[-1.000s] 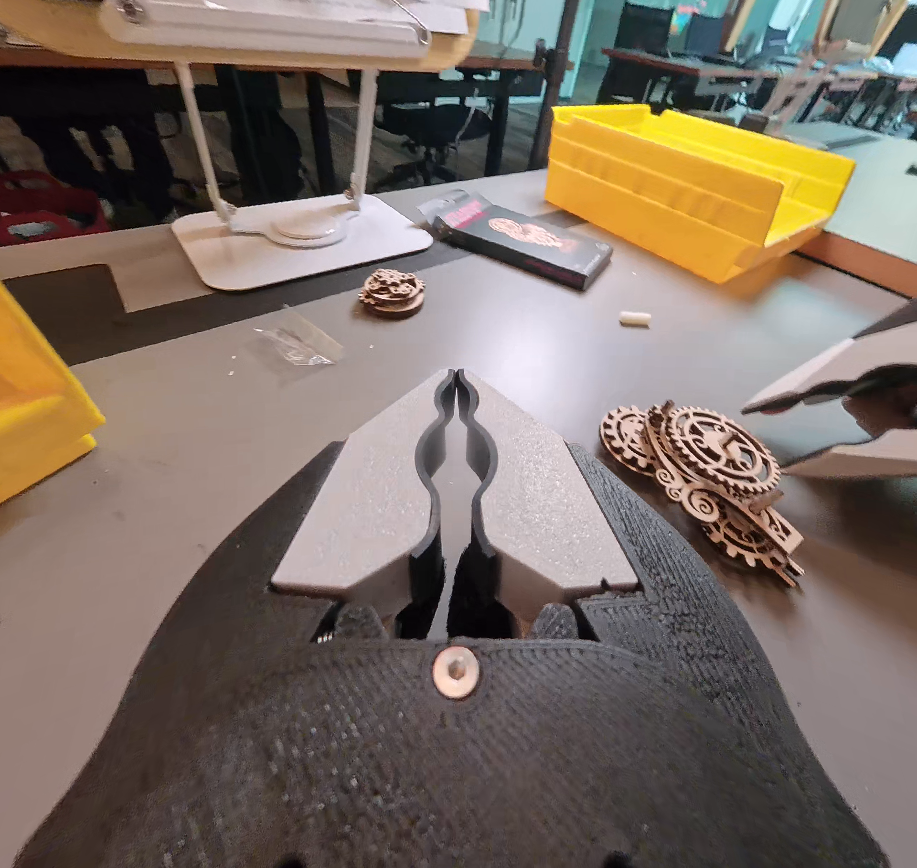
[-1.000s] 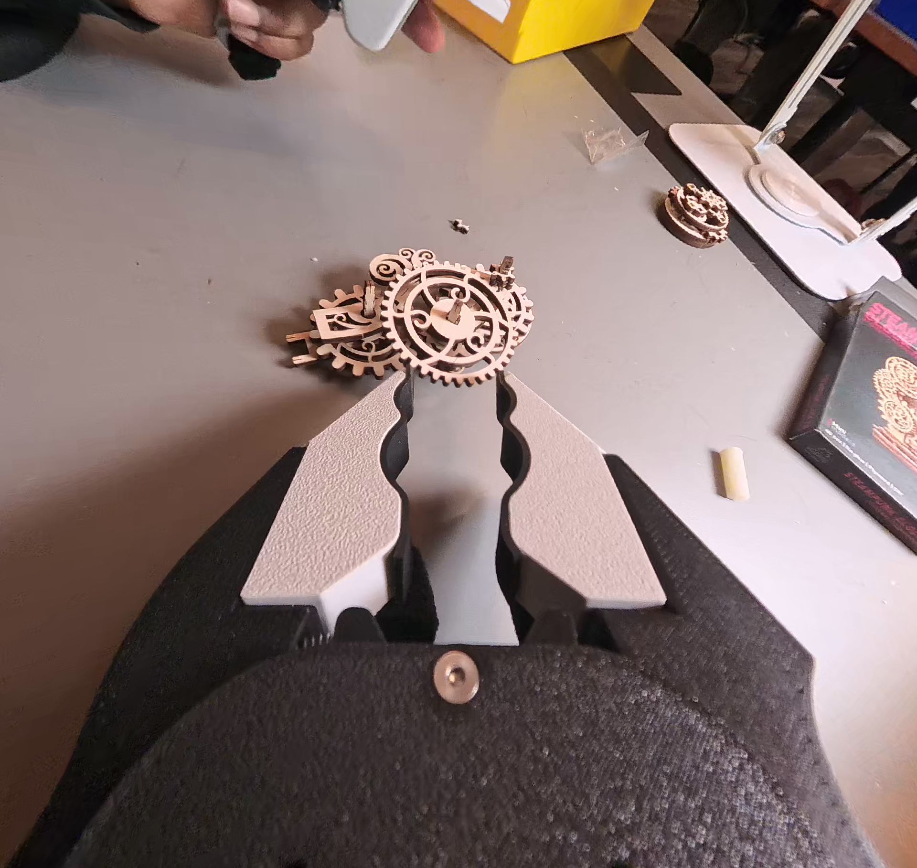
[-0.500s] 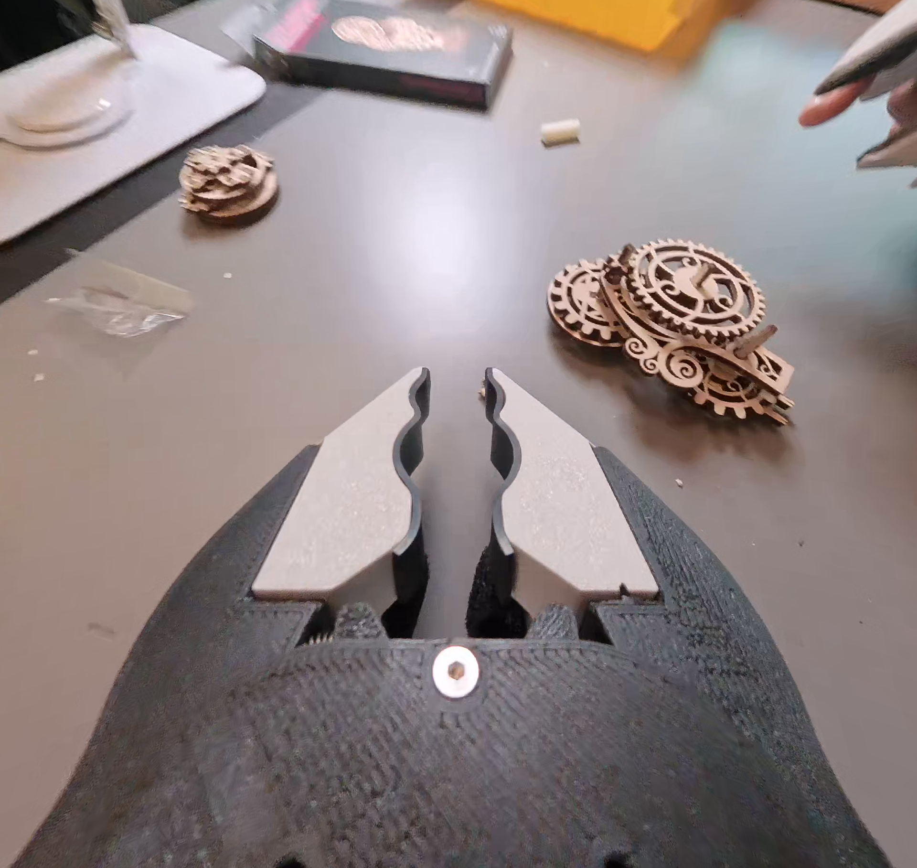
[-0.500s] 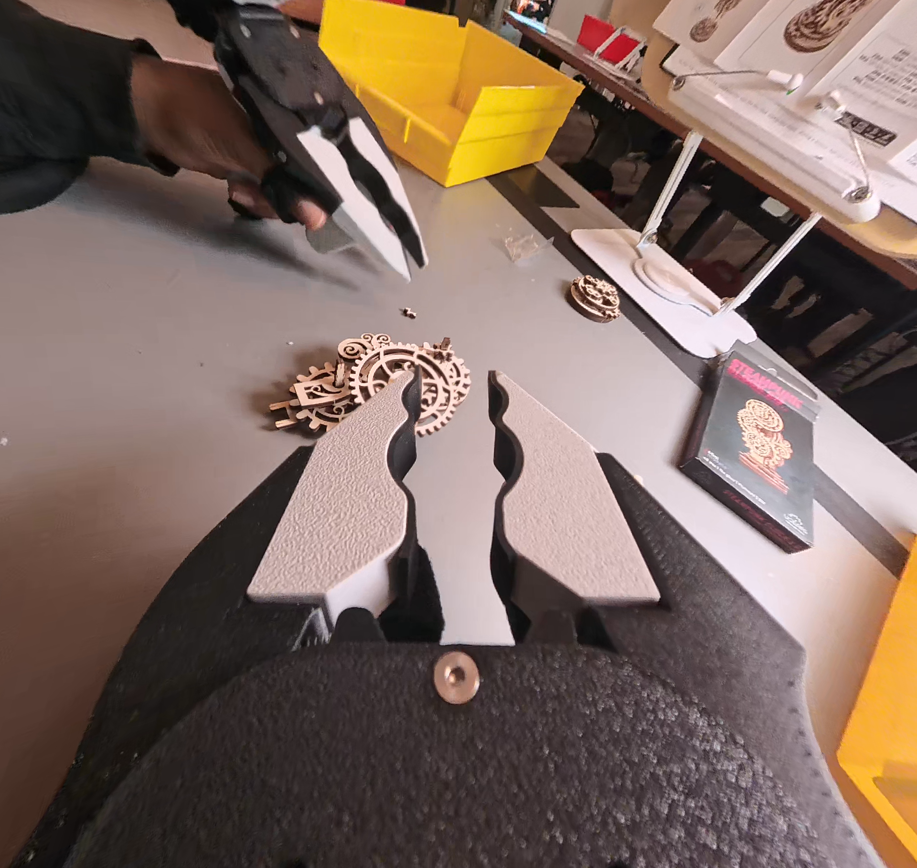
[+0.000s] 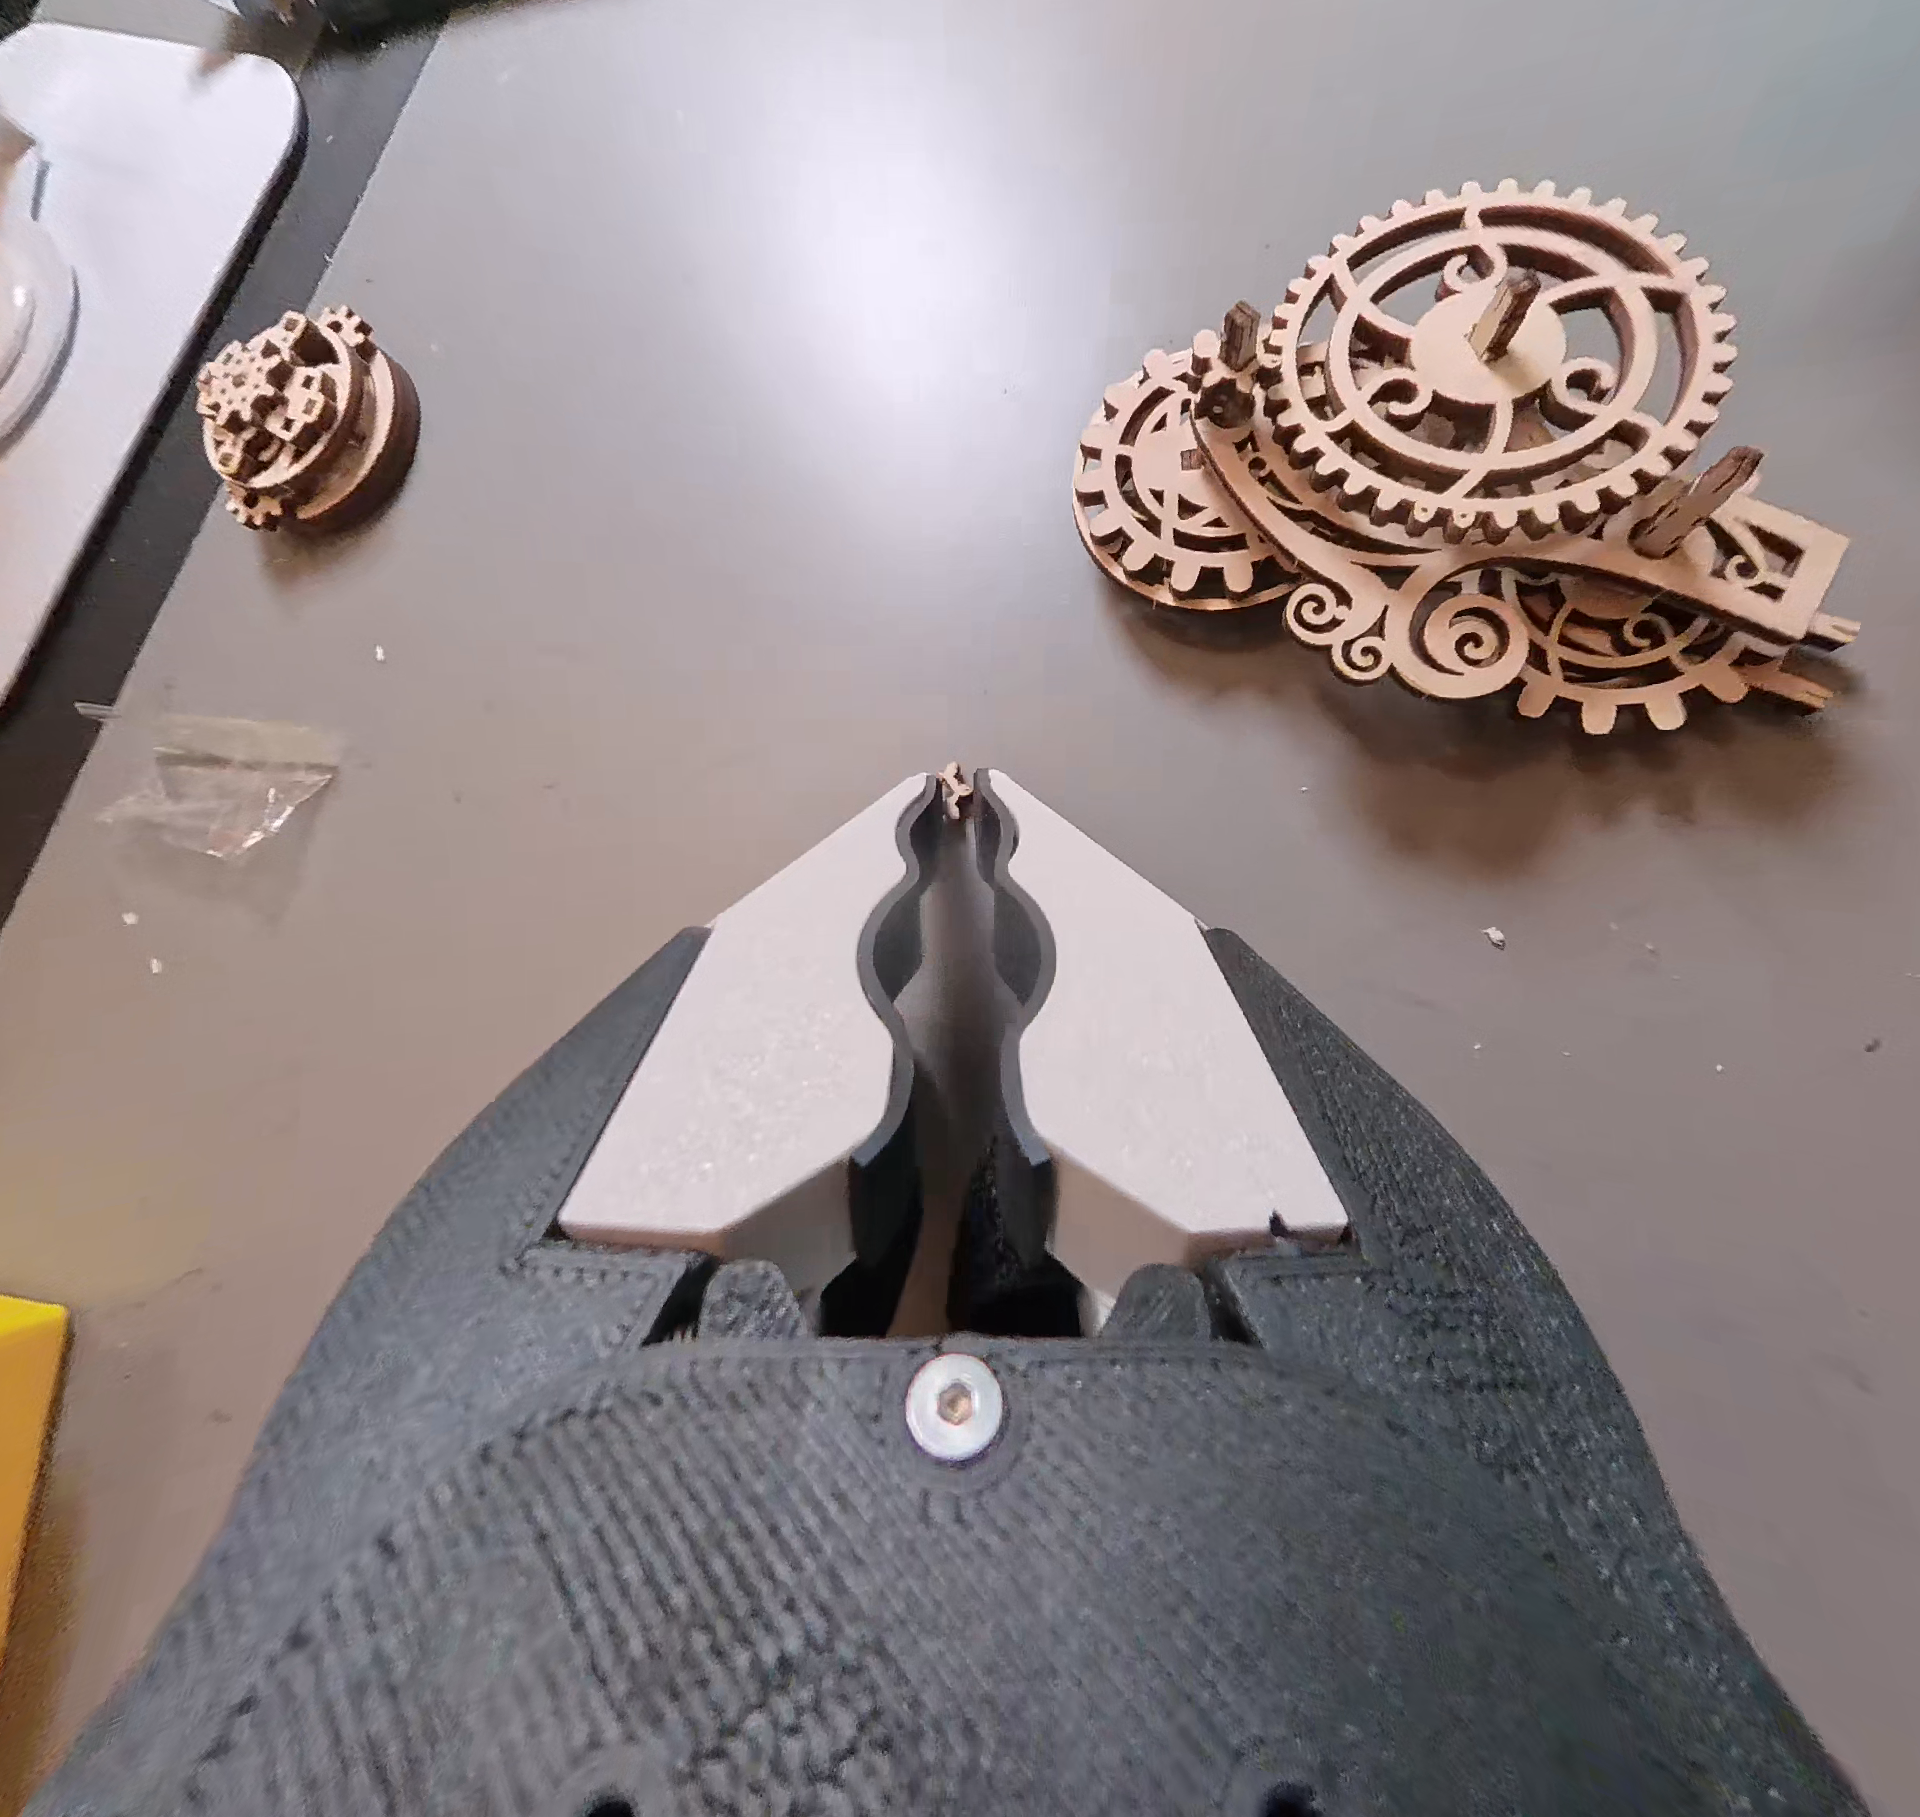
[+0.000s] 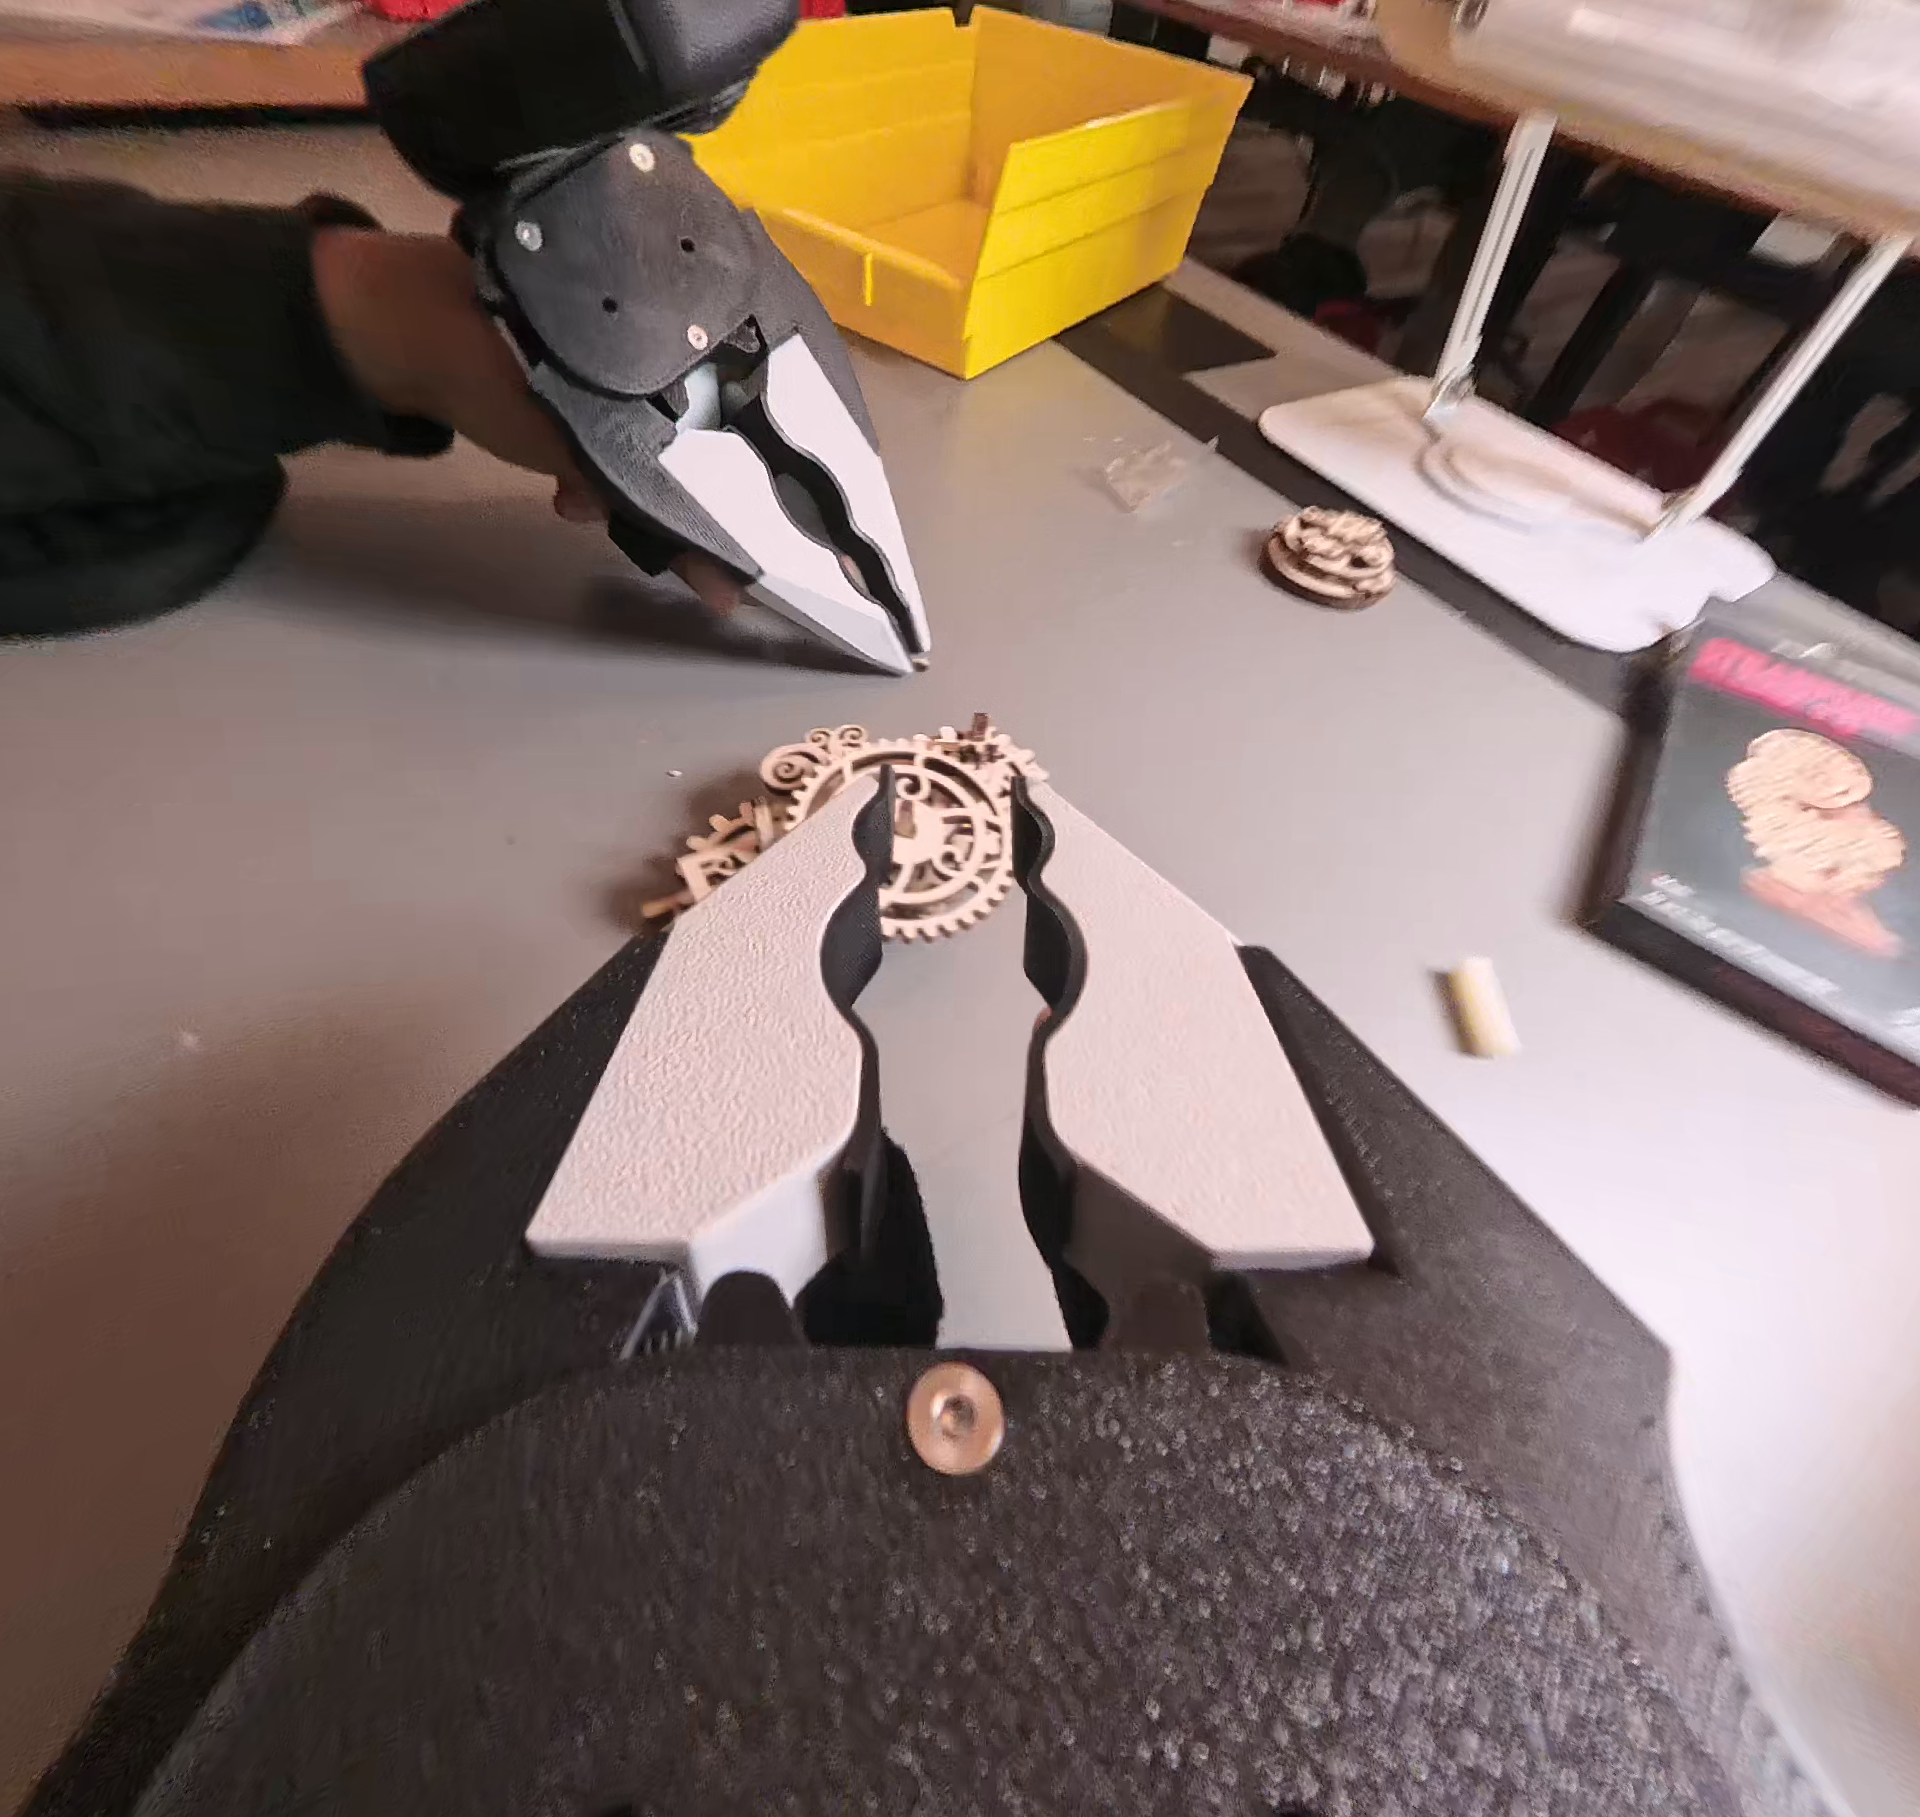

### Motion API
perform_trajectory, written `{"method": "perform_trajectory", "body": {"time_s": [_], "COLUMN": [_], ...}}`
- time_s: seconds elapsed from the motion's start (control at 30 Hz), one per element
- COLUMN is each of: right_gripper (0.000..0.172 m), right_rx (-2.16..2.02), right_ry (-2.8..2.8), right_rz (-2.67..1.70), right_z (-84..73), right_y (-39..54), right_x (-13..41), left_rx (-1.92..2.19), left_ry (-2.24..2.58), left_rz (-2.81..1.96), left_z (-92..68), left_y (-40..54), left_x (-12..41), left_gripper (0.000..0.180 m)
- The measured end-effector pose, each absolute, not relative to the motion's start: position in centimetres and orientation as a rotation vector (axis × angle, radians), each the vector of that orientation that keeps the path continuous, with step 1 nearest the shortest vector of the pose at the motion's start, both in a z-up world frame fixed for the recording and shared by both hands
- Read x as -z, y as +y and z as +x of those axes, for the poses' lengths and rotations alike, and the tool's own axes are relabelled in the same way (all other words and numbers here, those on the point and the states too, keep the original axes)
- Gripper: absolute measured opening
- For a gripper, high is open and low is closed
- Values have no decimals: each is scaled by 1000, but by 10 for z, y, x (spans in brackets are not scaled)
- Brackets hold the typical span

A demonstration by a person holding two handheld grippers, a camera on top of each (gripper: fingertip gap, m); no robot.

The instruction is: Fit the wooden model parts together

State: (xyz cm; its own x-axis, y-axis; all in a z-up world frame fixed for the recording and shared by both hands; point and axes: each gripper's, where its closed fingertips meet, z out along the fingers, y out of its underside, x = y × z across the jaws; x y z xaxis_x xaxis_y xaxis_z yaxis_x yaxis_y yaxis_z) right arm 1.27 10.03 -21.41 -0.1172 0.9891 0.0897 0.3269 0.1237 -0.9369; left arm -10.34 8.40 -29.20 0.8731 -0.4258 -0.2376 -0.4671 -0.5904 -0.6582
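My left gripper (image 5: 956, 793) points down at the grey table and is shut on a tiny wooden part (image 5: 954, 788) at its tips. It also shows in the right wrist view (image 6: 906, 661), tips on the table just behind the gear model. The wooden gear model (image 5: 1455, 489) lies to the right of it. In the right wrist view my right gripper (image 6: 951, 811) is open, hovering over the gear model (image 6: 935, 853), with nothing between its pads. A small round wooden assembly (image 5: 296, 437) sits at the left.
A yellow bin (image 6: 987, 178) stands at the back. A white stand base (image 6: 1507, 500), a dark box (image 6: 1787, 863), a small cream peg (image 6: 1475, 1004) and a clear plastic scrap (image 5: 218, 791) lie on the table. A person's hand (image 6: 436, 365) holds the left gripper. Spacing between my two grippers at the tips: around 15 cm. My left tips are roughly 20 cm from the small round wooden assembly (image 5: 296, 437). My right wrist view (image 6: 1308, 538) looks at it from another angle.
My left gripper tilted down to the table and closed from open onto the tiny wooden part. My right gripper moved over the gear model and stayed open.
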Motion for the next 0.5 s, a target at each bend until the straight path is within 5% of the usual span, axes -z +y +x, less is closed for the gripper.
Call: {"method": "perform_trajectory", "body": {"time_s": [0.03, 0.33, 0.5], "right_gripper": [22, 33, 12], "right_rx": [-1045, -987, -927], "right_ry": [-1589, -1625, -1639], "right_rz": [-1386, -1542, -1599], "right_z": [8, -31, -37], "right_y": [96, 71, 73], "right_x": [217, 213, 218], "left_rx": [-131, -376, -590], "left_ry": [658, 867, 922], "left_rz": [-2270, -1743, -1607], "left_z": [-106, -52, -47], "left_y": [85, 82, 77], "left_x": [292, 221, 204], "left_gripper": [4, 4, 4]}}
